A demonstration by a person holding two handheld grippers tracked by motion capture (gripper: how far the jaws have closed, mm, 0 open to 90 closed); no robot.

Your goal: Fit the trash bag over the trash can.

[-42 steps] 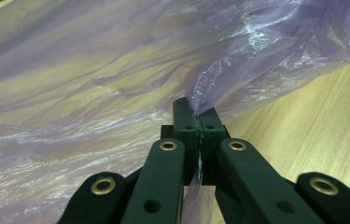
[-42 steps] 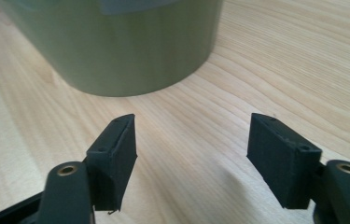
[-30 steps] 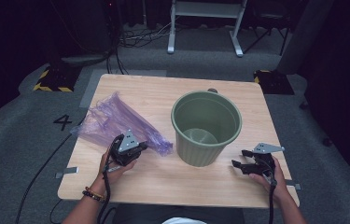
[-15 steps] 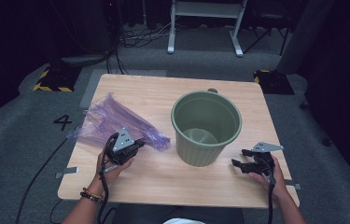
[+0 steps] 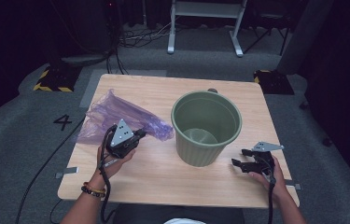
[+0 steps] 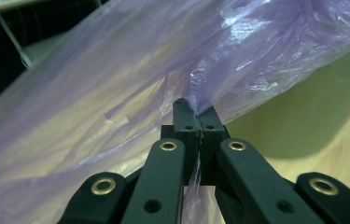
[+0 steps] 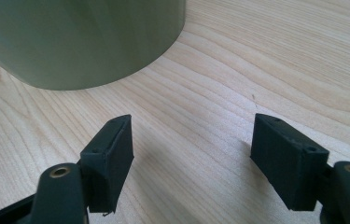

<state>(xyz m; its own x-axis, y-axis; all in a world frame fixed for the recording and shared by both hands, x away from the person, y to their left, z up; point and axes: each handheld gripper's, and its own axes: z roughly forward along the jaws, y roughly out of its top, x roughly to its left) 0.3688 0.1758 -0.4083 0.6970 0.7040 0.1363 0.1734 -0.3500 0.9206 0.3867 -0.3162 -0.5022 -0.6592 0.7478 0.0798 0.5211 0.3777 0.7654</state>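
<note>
Purple film of a plastic bag [image 6: 116,107] covered most of the left gripper view, so the table behind it showed only as a tan blur through the plastic. In that view the left gripper [image 6: 197,114] had its jaws clenched on a gathered pinch of the bag, a sliver of film trailing down between them. From the high view the bag [image 5: 116,116] lay on the left part of the wooden table [image 5: 163,182], its near end hidden behind the left gripper [image 5: 137,135]. A green bin [image 5: 206,128] stood upright just right of the bag; its base was cut off in the right gripper view [image 7: 79,42]. The right gripper [image 7: 193,158] rested near the bin with its jaws spread apart and nothing between them but bare wood.
</note>
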